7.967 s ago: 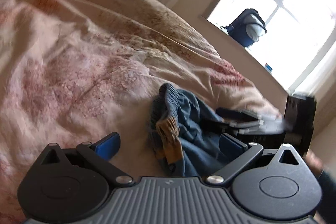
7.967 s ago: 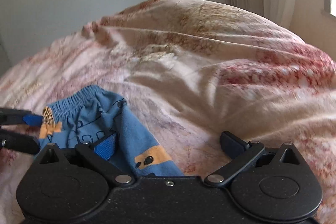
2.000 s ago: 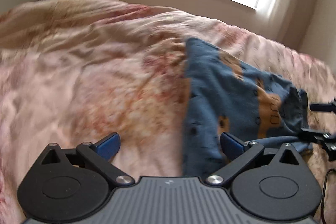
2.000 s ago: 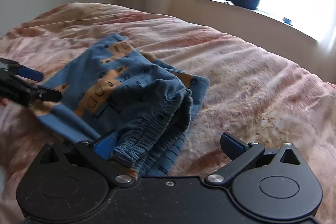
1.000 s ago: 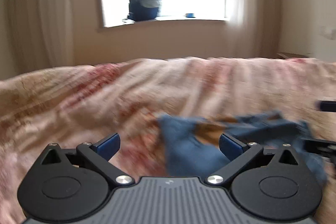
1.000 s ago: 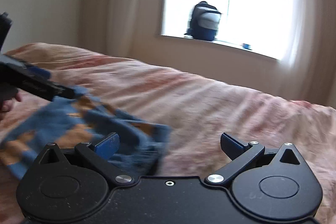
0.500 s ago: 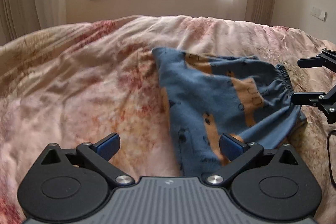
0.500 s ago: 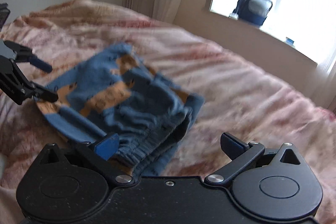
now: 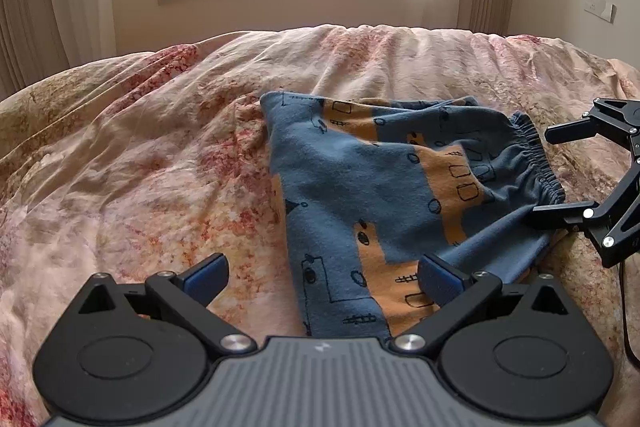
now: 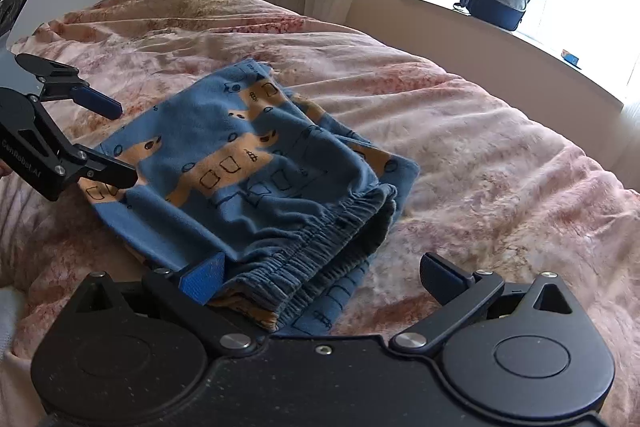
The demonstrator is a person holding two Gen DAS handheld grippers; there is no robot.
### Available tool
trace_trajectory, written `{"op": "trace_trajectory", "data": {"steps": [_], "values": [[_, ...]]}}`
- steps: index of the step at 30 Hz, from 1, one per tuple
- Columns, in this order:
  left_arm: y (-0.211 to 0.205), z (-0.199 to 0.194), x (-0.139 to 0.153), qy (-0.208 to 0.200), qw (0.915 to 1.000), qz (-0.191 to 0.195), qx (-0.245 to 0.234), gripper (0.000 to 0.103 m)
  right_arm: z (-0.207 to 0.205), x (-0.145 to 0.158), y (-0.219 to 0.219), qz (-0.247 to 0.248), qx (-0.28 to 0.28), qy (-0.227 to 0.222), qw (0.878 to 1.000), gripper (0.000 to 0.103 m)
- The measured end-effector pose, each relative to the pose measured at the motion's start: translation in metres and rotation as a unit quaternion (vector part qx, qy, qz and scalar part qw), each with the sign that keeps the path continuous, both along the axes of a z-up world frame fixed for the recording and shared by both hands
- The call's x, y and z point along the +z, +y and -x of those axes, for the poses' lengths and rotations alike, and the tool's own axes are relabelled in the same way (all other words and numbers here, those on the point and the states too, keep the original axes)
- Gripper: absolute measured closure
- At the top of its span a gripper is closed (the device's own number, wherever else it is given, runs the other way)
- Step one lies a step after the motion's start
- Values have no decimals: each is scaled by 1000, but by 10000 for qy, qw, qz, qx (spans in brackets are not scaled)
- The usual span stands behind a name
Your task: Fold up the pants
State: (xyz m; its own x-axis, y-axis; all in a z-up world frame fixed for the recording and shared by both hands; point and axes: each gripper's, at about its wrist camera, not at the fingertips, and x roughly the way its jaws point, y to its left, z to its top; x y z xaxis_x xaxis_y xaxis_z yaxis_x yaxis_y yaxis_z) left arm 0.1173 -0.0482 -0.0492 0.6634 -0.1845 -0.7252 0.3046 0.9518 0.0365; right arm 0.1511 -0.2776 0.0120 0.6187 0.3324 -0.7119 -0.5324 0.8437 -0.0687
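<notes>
- Our left gripper (image 9: 322, 273) and right gripper (image 10: 320, 273) both stand wide, holding nothing.
- The pants (image 9: 384, 195) lie folded on the bedspread (image 9: 140, 155), between the grippers.
- Risk: pinching one layer of the waistband (image 10: 320, 243) would undo the fold.

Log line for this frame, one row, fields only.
pants: folded on bedspread | left gripper: open | right gripper: open, at waistband

Left tongs (image 9: 322, 273) spread wide, fingers level; right tongs (image 10: 322, 273) likewise gaping, the two sets facing each other from opposite sides
</notes>
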Motion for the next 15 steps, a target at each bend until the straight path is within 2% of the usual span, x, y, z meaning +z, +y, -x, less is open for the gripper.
{"op": "trace_trajectory", "data": {"steps": [6, 9, 12, 15], "values": [[0, 1, 2, -35, 10000, -11, -15, 0, -1, 8, -8, -313, -92, -144, 9994, 1], [-1, 0, 3, -55, 10000, -15, -49, 0, 0, 13, -11, -560, -220, -383, 9975, 1], [-2, -3, 6, -90, 9999, 28, -58, 0, -1, 15, -15, -920, -552, -649, 9921, 1], [-2, -10, 4, -59, 9999, 108, 19, 0, -9, 10, -21, -1243, -1250, -841, 9807, 1]]}}
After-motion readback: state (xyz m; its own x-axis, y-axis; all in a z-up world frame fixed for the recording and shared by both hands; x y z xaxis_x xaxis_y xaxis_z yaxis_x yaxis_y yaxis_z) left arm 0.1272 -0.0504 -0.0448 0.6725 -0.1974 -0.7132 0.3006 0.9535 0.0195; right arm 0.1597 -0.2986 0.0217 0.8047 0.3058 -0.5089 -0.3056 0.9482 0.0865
